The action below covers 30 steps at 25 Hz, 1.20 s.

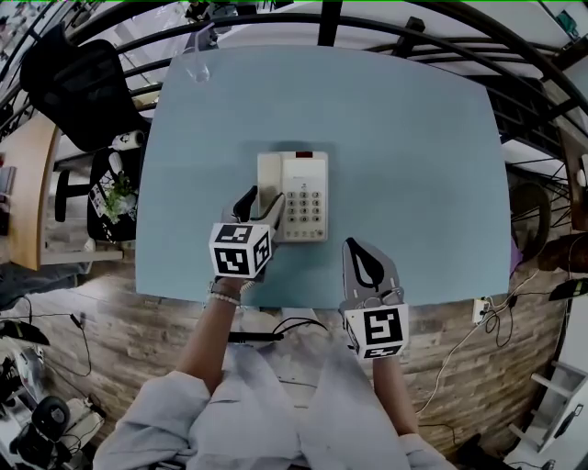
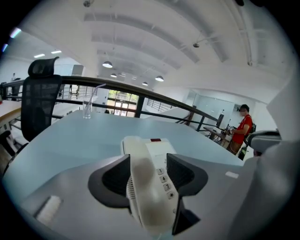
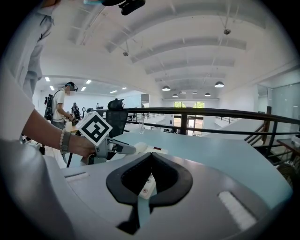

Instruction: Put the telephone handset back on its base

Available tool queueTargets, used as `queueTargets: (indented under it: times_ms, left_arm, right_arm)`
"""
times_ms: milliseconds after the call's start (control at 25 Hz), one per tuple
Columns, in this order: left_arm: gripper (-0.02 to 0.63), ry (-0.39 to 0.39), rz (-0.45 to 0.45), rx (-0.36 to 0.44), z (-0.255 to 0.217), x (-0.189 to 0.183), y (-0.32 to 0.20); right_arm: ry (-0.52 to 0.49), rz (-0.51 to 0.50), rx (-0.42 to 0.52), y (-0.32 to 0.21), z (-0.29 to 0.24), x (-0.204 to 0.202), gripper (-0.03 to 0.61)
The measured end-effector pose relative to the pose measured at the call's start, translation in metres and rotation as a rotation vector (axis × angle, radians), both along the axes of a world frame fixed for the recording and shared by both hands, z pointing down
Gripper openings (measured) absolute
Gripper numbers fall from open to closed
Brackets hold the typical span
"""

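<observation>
A cream telephone base (image 1: pixel 306 195) with a keypad sits mid-table on the light blue table (image 1: pixel 413 165). The cream handset (image 1: pixel 267 177) lies along the base's left side. My left gripper (image 1: pixel 259 204) is at the handset's near end with its jaws closed against both sides. In the left gripper view the handset (image 2: pixel 143 187) fills the gap between the dark jaws, and the base (image 2: pixel 158 148) stretches away behind it. My right gripper (image 1: pixel 364 260) hovers over the table's front edge, right of the phone, shut and holding nothing. In the right gripper view its jaws (image 3: pixel 151 161) meet.
A drinking glass (image 1: pixel 196 66) stands at the table's far left corner. A black office chair (image 1: pixel 69 87) and a small stool with a plant (image 1: pixel 118 193) are to the left. A dark railing (image 1: pixel 386 23) runs behind the table. A person in red (image 2: pixel 243 133) stands far off.
</observation>
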<state>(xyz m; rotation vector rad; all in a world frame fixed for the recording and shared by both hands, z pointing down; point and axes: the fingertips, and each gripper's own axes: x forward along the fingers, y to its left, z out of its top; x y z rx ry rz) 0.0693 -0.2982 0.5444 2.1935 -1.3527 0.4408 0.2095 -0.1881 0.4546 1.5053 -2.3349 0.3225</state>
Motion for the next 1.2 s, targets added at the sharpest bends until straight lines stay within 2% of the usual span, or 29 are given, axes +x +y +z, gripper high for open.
queueTargets:
  times_ms: [120, 240, 480, 600, 840, 1200]
  left_arm:
    - [0.221, 0.002, 0.058, 0.075, -0.021, -0.002, 0.006]
    - [0.209, 0.034, 0.110, 0.166, -0.049, -0.005, 0.013]
    - [0.053, 0.051, 0.116, 0.289, -0.097, -0.030, 0.027]
    - [0.006, 0.060, 0.144, 0.356, -0.121, -0.039, 0.037]
    - [0.003, 0.021, 0.239, 0.467, -0.162, -0.045, 0.064]
    - [0.003, 0.008, 0.237, 0.531, -0.189, -0.073, 0.099]
  right_arm:
    - [0.004, -0.002, 0.008, 0.003, -0.004, -0.008, -0.002]
    - [0.008, 0.002, 0.024, 0.005, -0.010, -0.015, -0.002]
    - [0.006, 0.006, 0.069, 0.014, -0.031, -0.034, -0.002]
    - [-0.001, 0.012, 0.096, 0.019, -0.041, -0.042, -0.002]
    - [0.007, 0.010, 0.151, 0.028, -0.069, -0.057, -0.002]
    - [0.025, 0.014, 0.178, 0.041, -0.084, -0.073, -0.002]
